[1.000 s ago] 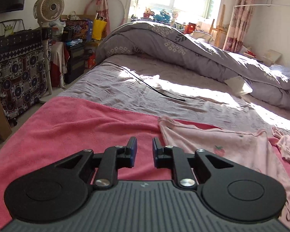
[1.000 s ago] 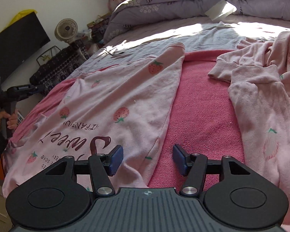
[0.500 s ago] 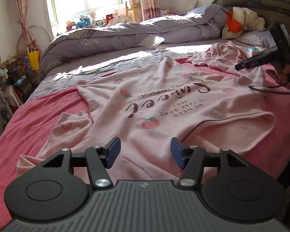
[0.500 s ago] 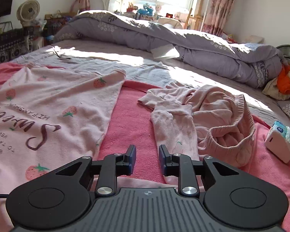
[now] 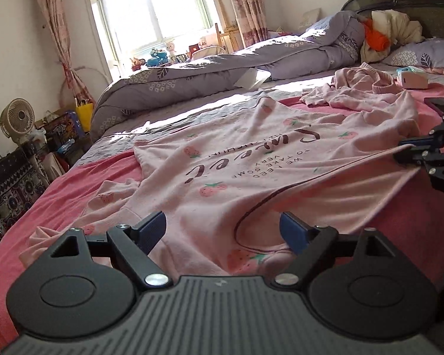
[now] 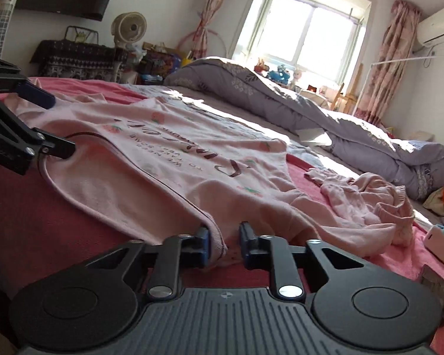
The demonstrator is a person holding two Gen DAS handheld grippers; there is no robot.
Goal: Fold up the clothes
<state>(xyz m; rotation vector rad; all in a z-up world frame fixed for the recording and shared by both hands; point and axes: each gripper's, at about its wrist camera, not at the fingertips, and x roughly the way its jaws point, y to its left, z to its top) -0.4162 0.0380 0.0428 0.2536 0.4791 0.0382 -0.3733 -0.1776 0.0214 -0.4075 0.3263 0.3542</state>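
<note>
Pink strawberry top (image 5: 251, 153) spread print-up on the pink blanket (image 5: 74, 183) of the bed, flat enough to take a fold, hem edge nearest both tools. Left hand-held gripper (image 5: 222, 230) low over that hem, jaws wide apart, cloth lying between and ahead of the pads, nothing pinched; likely set to straddle the edge at one corner. Right hand-held gripper (image 6: 224, 244) at the opposite hem corner, jaws drawn narrow with the corner tucked between, cloth against the left-side pad; cannot tell whether actually clamped. Hem rising off the blanket toward that corner, with shadow beneath, which would suit a lift, though not proof of a grip. Two tools at two corners of one edge: judged a set-up for carrying the hem over toward the neckline, or for squaring the cloth. Left wrist view alone: the full print, a bunched sleeve forward-left of the left tool, the right tool from the side at far right. Right wrist view alone: the corner inside the narrow jaws, the left tool far left with its dark hem trim running past the lower finger, and a second pink garment (image 6: 370, 198) crumpled ahead-right, unfolded, near a tissue pack (image 6: 441, 242).
</note>
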